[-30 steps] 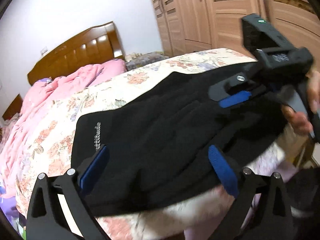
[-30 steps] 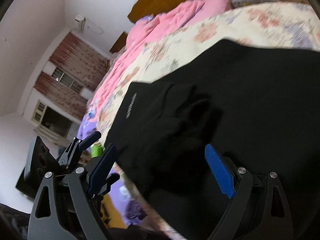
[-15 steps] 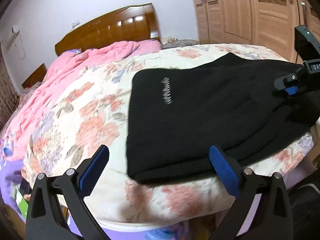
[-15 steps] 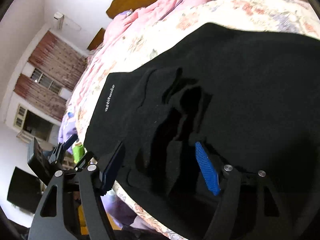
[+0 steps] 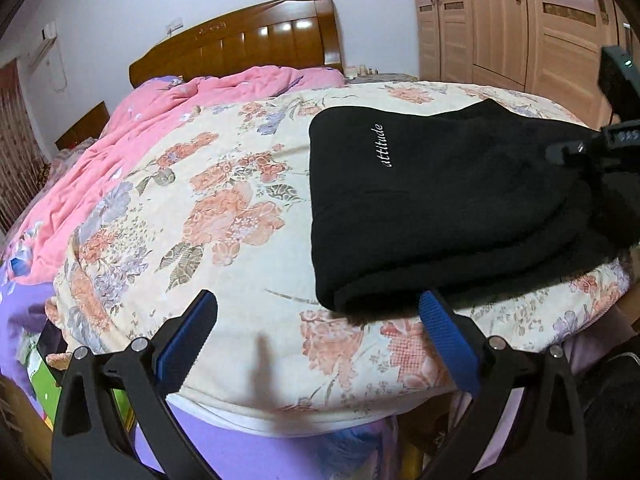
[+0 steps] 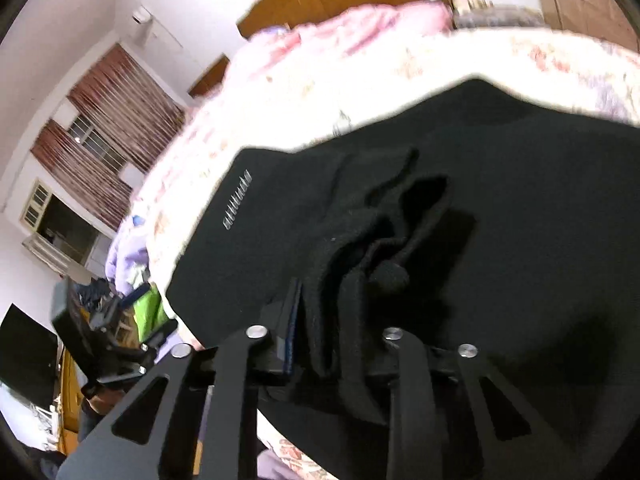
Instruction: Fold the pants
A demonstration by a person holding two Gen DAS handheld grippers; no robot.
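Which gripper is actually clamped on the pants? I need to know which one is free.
The right gripper: its jaws are shut on bunched black pants. The left gripper is open over the floral bedspread.

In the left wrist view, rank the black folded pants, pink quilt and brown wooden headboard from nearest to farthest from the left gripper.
1. Black folded pants, right, just beyond the left gripper.
2. Pink quilt, left, farther up the bed.
3. Brown wooden headboard, at the back wall.
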